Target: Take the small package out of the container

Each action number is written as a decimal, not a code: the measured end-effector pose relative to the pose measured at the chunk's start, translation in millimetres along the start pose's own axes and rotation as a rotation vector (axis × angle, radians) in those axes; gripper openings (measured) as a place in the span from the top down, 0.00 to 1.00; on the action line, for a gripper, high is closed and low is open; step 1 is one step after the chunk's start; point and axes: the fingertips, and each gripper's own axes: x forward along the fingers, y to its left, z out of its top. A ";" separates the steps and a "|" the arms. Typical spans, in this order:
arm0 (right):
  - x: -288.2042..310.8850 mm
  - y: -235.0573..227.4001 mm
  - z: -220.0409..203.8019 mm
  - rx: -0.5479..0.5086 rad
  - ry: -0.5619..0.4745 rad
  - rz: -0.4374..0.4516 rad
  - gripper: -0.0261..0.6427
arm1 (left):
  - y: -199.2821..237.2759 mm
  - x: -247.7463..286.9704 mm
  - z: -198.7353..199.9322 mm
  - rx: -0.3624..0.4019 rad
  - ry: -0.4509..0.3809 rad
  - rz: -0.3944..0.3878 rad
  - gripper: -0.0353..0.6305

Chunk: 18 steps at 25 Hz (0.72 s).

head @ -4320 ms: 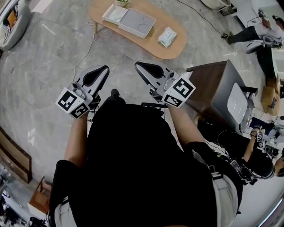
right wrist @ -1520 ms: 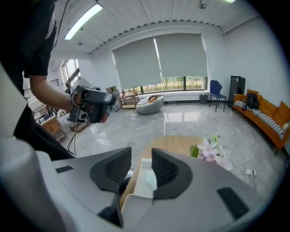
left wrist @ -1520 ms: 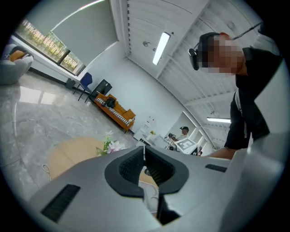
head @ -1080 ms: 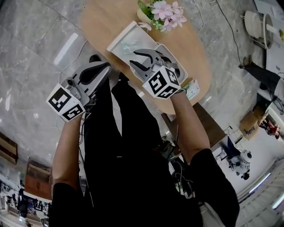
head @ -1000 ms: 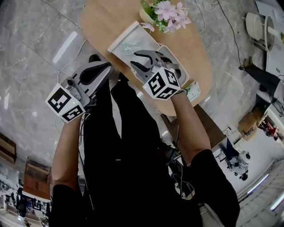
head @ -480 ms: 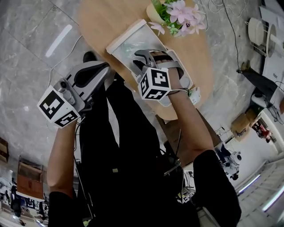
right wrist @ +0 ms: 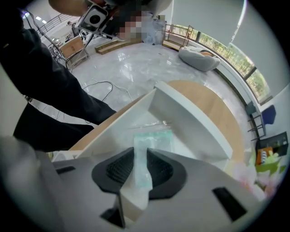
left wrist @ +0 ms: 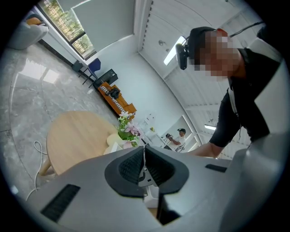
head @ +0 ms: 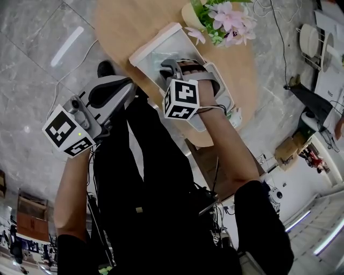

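A pale green small package (right wrist: 153,141) lies in the white container (right wrist: 190,113) on the wooden table (head: 123,21). My right gripper (right wrist: 140,170) points down into the container (head: 156,45). Its jaws have just been closing, and the package's near end now stands pinched between the pads. In the head view the right gripper (head: 180,69) hides the package. My left gripper (head: 113,88) hangs off the table's near edge, apart from the container. Its jaws (left wrist: 144,167) are shut with nothing between them.
A pot of pink flowers (head: 223,16) stands at the table's far side, close to the container. A grey tray (head: 226,99) lies right of the container, with a wipes pack (head: 235,115) at the table's edge. A cable (head: 80,64) runs over the marble floor.
My right gripper has tipped downward and sunk into the container, its marker cube turning toward the camera. The left gripper has dropped a little toward the picture's left.
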 end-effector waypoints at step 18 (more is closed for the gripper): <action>-0.6 4.9 6.4 -0.018 -0.009 -0.100 0.94 | -12.7 -5.7 0.0 0.020 -0.022 -0.012 0.91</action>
